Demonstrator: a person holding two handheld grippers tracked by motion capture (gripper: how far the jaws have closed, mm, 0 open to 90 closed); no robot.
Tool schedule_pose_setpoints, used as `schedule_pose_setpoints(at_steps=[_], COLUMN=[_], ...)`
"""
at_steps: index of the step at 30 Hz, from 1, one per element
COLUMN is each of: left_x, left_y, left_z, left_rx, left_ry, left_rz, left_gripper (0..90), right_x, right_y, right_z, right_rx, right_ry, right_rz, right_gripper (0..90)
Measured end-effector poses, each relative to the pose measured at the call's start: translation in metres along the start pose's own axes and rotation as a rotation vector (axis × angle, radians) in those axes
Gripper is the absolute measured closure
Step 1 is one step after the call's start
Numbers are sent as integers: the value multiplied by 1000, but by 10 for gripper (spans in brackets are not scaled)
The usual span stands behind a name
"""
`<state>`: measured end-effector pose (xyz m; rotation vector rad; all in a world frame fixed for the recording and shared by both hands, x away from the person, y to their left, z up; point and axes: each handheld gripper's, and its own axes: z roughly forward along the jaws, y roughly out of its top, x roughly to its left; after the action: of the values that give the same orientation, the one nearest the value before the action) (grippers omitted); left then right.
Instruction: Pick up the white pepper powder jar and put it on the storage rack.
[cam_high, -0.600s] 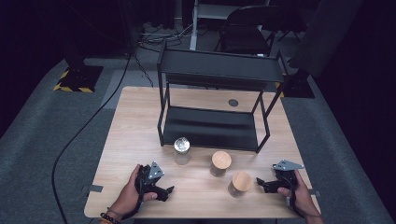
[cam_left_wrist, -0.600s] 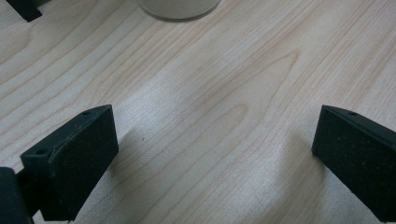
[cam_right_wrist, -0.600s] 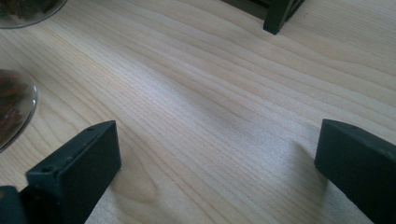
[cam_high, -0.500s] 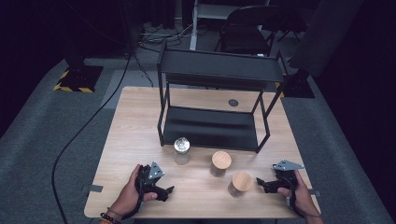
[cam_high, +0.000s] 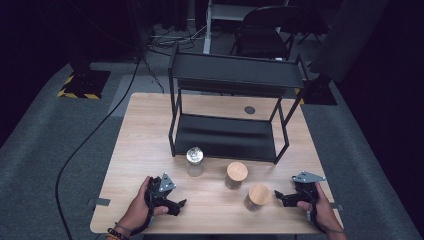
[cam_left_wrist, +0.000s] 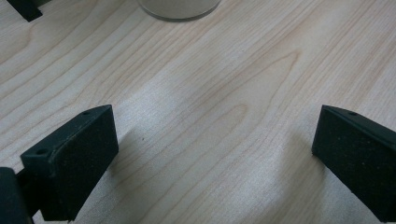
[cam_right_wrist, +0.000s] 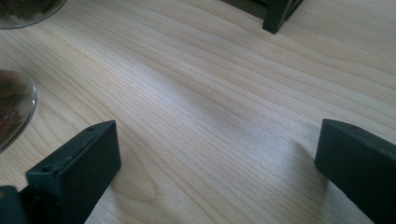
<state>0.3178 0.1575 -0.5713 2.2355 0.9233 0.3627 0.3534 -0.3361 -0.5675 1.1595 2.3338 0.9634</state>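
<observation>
Gaping tools (cam_high: 181, 204) (cam_high: 276, 195) over bare table (cam_high: 145, 145)

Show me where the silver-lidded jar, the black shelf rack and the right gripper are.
silver-lidded jar (cam_high: 194, 156), high view, on its shiny lid.
black shelf rack (cam_high: 235, 71), high view, on its top shelf.
right gripper (cam_high: 276, 195), high view, between its open jaw tips.

Black grippers (cam_high: 172, 202) (grey plates), beaded bracelet (cam_high: 116, 233)
</observation>
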Motion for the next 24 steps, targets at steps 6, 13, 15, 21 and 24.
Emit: schedule_pose_setpoints(at_steps=[6,13,15,21,24], left_x=[0,0,0,0,0], left_y=[2,6,7,11,13], left_z=[0,0,0,1,1], left_rx=[17,48,53,87,98], left_ry=[0,4,4,6,9], left_rz=[-2,0,-4,-6,-5], left_gripper=[0,0,0,0,0], right_x=[0,0,0,0,0], right_y=[0,0,0,0,0], right_z=[0,0,0,0,0], right_rx=[0,0,0,1,1], right_ry=[0,-1,-1,-4,-3], right_rz=[0,2,2,4,5], right_gripper=[1,1,1,1,1])
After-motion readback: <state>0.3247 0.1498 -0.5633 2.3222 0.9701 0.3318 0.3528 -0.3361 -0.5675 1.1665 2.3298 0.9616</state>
